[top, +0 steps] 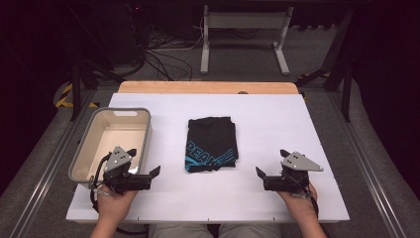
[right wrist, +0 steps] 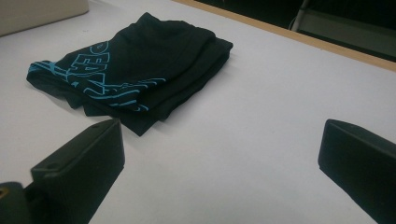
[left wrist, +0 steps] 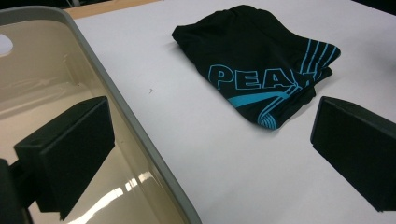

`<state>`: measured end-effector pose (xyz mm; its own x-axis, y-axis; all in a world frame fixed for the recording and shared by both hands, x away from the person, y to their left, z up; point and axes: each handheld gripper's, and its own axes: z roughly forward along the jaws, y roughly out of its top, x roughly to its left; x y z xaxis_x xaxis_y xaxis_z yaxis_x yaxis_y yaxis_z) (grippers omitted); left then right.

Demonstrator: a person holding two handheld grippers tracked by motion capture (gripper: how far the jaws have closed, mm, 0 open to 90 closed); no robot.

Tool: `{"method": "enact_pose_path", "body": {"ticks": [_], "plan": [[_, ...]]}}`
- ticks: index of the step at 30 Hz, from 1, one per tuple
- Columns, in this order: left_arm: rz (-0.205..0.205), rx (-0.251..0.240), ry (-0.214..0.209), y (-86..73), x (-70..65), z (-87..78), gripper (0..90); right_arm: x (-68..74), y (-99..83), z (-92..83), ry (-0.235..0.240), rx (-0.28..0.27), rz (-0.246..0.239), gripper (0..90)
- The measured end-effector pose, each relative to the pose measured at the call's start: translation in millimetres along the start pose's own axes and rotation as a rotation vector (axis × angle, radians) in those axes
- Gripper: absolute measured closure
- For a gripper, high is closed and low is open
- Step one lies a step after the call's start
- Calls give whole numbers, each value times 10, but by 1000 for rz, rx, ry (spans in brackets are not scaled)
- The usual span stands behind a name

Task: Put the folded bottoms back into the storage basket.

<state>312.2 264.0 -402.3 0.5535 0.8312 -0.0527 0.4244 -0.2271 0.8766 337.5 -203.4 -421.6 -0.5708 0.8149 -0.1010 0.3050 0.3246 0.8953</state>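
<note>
A folded black shirt (top: 212,144) lies on the table (top: 277,124) beside a bin (top: 86,136); left tongs (top: 146,175) and right tongs (top: 270,167) both gape, released.

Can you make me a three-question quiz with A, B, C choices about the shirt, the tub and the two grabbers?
1. Where does the folded black T-shirt lie?
A. inside the tub
B. on the white table top, between the two grippers
C. on the floor

2. What colour is the print on the shirt?
A. light blue
B. red
C. yellow

3. How is the beige plastic tub?
A. full of clothes
B. tipped over
C. upright with nothing inside

Answers:
1 B: in the high view the shirt rests on the table top, with the left gripper and right gripper on either side, both with jaws apart.
2 A: the letters and stripes are light blue.
3 C: its bare bottom shows, rim up.
</note>
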Motion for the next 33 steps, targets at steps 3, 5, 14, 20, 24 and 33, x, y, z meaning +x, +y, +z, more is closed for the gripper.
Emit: {"method": "enact_pose_path", "body": {"ticks": [3, 5, 14, 20, 24, 33], "plan": [[2, -2, 0, 8, -12, 2, 6, 12, 2, 6, 3, 1, -4, 13], [2, -5, -2, 19, -32, 4, 6, 18, 3, 8, 3, 2, -4, 13], [-27, -7, -13, 49, -86, 29, 8, 31, 6, 20, 2, 5, -8, 13], [-21, -7, -7, 125, -162, 77, 6, 19, 4, 12, 4, 8, -26, 13], [-42, 5, 10, 164, -208, 143, 6, 1, 10, -18, 0, 0, -24, 13], [-101, 40, 17, 257, -241, 310, 9, -7, 17, -30, -3, -7, -23, 13]]}}
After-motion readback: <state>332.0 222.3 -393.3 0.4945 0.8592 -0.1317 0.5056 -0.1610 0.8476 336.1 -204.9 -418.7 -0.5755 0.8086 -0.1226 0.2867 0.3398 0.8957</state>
